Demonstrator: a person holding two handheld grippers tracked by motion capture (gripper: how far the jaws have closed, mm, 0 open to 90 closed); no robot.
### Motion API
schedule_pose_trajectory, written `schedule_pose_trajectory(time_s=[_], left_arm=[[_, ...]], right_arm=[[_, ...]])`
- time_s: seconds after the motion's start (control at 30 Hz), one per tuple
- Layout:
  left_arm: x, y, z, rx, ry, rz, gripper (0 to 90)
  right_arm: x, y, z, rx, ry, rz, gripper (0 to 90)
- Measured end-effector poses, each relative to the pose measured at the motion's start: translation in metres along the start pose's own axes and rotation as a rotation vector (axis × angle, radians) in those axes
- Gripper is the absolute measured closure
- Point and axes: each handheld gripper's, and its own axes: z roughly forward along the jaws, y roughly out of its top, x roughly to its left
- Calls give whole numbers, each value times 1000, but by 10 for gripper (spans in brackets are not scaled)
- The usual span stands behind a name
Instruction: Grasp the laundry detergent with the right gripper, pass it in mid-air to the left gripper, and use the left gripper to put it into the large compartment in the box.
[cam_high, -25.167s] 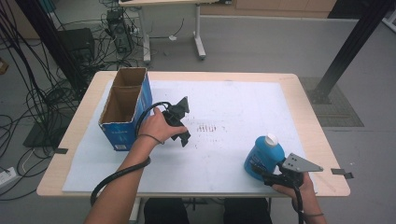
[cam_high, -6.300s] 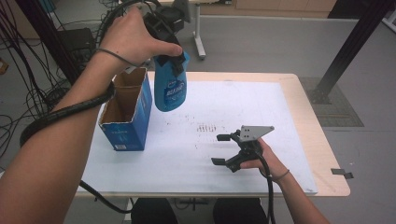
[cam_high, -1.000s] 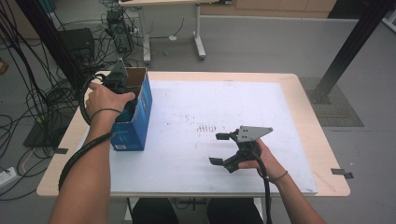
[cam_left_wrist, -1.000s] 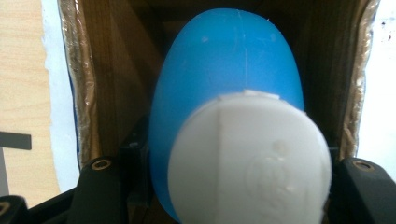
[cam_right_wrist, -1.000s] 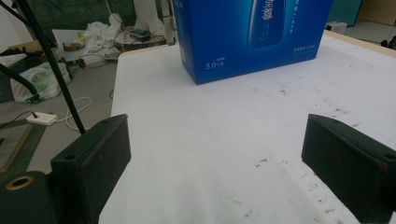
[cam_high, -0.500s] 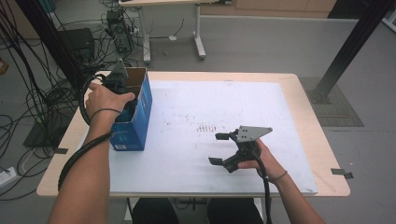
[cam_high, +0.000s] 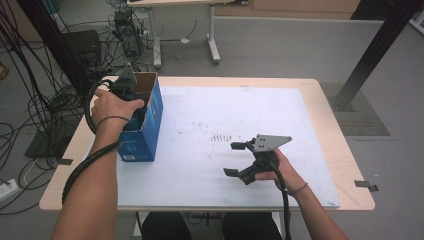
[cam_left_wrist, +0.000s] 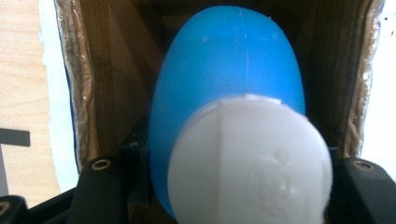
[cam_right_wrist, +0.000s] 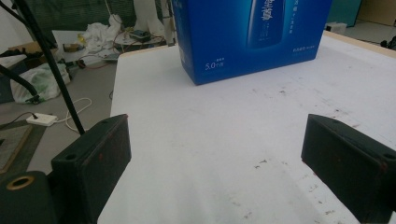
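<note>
A blue bottle (cam_left_wrist: 229, 70) with a white cap (cam_left_wrist: 250, 158) hangs cap-up inside the open blue carton (cam_high: 150, 125). My left gripper (cam_high: 134, 106) reaches down into the carton at the table's left and is shut on the bottle just under the cap; brown cardboard walls (cam_left_wrist: 107, 74) surround it. My right gripper (cam_high: 231, 159) rests low over the white sheet (cam_high: 200, 110) at front centre. Its jaws are open with nothing between them, pointing toward the carton (cam_right_wrist: 252, 37).
The wooden table edge (cam_high: 330, 125) frames the white sheet, which bears small dark marks (cam_high: 220, 136) at its middle. Cables and a black stand (cam_high: 80, 45) crowd the floor to the left. Another table's legs (cam_high: 212, 30) stand behind.
Earlier my left gripper held the bottle high above the carton; now the bottle is down inside it. Over the last second neither hand has moved.
</note>
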Motion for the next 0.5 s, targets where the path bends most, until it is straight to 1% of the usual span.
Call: schedule_pose_trajectory(time_s=[0.03,0.07,0.5], left_arm=[[0,0,0,0,-2,-6,377],[0,0,0,1,0,1,377],[2,0,0,7,-4,-2,377]], right_arm=[[0,0,0,1,-1,1,82],[0,0,0,1,-2,0,82],[-1,0,-1,-1,-1,0,82]])
